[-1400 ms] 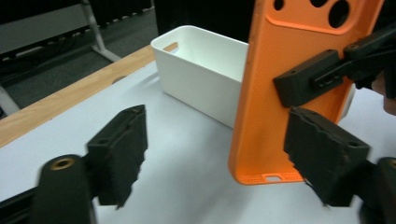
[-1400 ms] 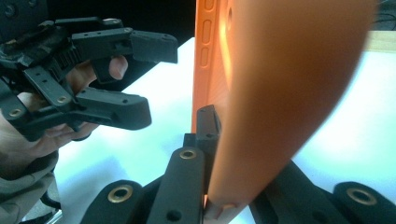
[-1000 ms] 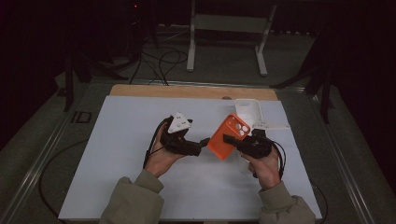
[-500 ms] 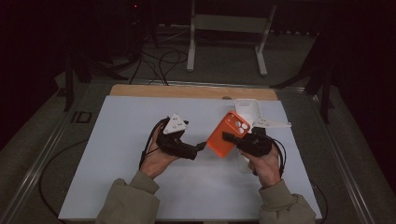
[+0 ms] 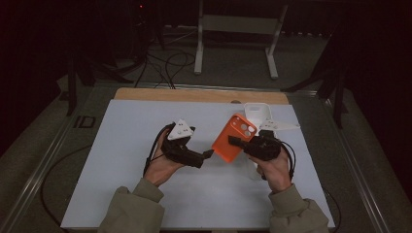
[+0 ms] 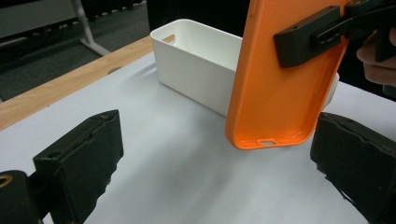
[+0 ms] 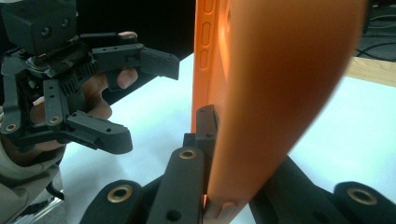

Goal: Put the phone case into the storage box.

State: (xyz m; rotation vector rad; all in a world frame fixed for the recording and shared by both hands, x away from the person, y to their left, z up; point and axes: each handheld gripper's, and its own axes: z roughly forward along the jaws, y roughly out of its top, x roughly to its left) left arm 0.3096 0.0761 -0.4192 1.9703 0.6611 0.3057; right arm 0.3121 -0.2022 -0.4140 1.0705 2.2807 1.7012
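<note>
An orange phone case (image 5: 235,136) is held off the table, tilted, with my right gripper (image 5: 234,141) shut on its edge. In the right gripper view the jaws (image 7: 217,135) pinch the case (image 7: 280,93) from below. My left gripper (image 5: 206,156) is just left of the case's lower end. Its jaws have just been opening and now stand wide apart (image 6: 219,158) with nothing pressed between them. The case's bottom edge (image 6: 271,135) hangs ahead of them. The right gripper view also shows the left gripper (image 7: 140,100), open.
A white rectangular bin (image 5: 257,114) stands behind the case, at the back right of the white table (image 5: 126,145); it also shows in the left gripper view (image 6: 196,70). A wooden strip (image 5: 194,94) lines the far edge. Cables and a metal stand (image 5: 238,24) are beyond.
The left gripper's jaws have spread wider and its tip has come slightly away from the case's lower end. The right gripper has kept its hold on the case, barely moving.
</note>
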